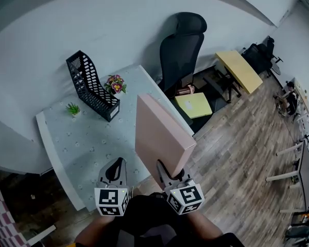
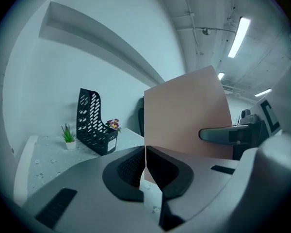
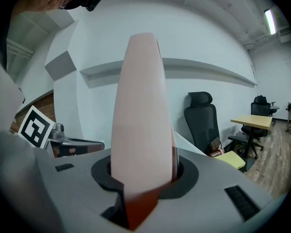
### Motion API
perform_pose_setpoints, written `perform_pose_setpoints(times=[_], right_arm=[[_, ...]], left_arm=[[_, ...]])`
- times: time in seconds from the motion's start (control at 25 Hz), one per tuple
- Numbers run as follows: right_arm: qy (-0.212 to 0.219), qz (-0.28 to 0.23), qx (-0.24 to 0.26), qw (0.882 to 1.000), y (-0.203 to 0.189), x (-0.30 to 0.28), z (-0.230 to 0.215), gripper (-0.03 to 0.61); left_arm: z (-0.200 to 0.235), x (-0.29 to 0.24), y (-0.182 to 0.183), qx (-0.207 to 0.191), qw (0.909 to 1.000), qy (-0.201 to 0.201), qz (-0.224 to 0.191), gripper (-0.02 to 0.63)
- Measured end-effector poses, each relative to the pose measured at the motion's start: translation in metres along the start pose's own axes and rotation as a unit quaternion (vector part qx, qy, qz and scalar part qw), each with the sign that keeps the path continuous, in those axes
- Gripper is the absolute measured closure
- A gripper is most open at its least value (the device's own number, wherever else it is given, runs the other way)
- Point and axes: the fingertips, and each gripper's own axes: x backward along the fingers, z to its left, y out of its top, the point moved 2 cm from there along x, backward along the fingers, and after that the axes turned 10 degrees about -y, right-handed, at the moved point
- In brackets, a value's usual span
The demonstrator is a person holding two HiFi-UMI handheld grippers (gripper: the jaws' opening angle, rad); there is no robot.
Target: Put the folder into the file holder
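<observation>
Head view, right hand-held gripper (image 1: 166, 170) clamping folder (image 1: 157, 138), left hand-held gripper (image 1: 116, 164) closed, file holder (image 1: 90, 84) across table (image 1: 82, 138)

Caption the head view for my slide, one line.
Right gripper holds the pink folder upright; left gripper shut and empty; black file holder stands on the table.

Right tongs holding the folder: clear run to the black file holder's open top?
Probably yes. The right tongs grip the folder upright; only bare table lies between it and the file holder, which looks empty. The flower pot beside the holder is the one thing to avoid.
</observation>
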Motion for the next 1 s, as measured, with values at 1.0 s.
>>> perform_pose_setpoints(times=[1.0], right_arm=[[0.180,-0.116,0.021,0.977,0.140,-0.149,0.026,0.439]], left_arm=[[0.103,-0.004,0.057,0.035,0.9802,0.190,-0.044,0.598]])
